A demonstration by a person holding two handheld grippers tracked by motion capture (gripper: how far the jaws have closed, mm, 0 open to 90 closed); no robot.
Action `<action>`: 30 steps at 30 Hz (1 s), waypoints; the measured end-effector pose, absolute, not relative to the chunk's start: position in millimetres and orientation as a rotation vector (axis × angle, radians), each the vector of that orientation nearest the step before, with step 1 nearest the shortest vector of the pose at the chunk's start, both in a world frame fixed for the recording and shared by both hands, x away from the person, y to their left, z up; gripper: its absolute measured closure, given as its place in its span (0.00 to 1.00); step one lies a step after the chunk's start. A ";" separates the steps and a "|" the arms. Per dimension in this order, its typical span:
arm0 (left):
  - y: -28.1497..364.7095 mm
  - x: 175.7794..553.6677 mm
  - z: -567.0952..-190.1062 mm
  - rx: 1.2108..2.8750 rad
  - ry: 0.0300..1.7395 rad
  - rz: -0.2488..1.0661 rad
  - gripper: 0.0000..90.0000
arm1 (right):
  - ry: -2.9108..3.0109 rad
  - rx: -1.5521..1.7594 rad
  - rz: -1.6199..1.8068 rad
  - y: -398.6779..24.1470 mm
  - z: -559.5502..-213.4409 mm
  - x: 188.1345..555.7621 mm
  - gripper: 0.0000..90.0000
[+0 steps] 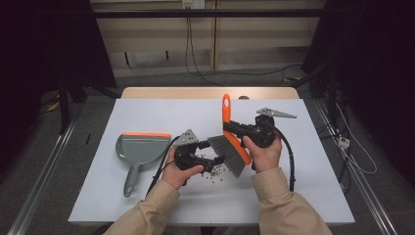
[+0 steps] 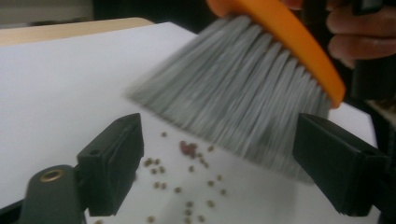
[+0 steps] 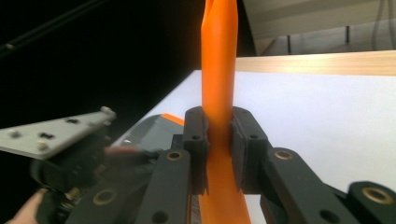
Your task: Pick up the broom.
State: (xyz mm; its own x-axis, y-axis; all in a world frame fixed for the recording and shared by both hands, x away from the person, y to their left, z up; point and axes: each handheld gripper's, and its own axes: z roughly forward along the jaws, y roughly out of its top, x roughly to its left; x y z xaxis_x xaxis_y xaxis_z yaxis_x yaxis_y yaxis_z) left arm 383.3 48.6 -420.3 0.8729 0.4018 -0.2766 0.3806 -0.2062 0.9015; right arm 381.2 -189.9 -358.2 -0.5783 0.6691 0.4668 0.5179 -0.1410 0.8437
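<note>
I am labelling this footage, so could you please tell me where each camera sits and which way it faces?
High view: above the person's side, looking forward and down on the white table; both forearms, hands and grippers show.
Left gripper view: rides the left gripper, looking along its open jaws at the brush bristles and scattered pellets.
Right gripper view: rides the right gripper, jaws shut on the orange brush handle, facing the dustpan.
Shared: the brush and table appear in all three.
</note>
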 end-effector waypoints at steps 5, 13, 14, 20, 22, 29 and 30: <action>50.3 384.4 -421.7 1.837 0.589 -0.032 0.41 | 1.997 1.338 1.847 -178.8 -356.4 382.0 0.87; 55.7 386.7 -418.5 1.815 0.588 -0.051 0.41 | 1.997 1.316 1.897 -180.4 -352.7 381.6 0.87; 55.7 386.7 -418.5 1.815 0.588 -0.051 0.37 | 1.997 1.316 1.897 -180.4 -352.7 381.6 0.87; 58.4 391.0 -417.9 1.807 0.608 -0.038 0.17 | 2.013 1.273 1.937 -176.1 -349.0 380.3 0.87; 59.4 392.8 -416.1 1.797 0.590 -0.049 0.14 | 2.024 1.269 1.955 -174.5 -347.4 381.2 0.87; 61.2 389.1 -406.0 1.788 0.465 -0.077 0.49 | 2.061 1.253 1.974 -169.1 -350.1 384.9 0.87; 61.7 388.5 -405.4 1.788 0.459 -0.072 0.52 | 2.065 1.248 1.969 -168.7 -350.1 385.5 0.87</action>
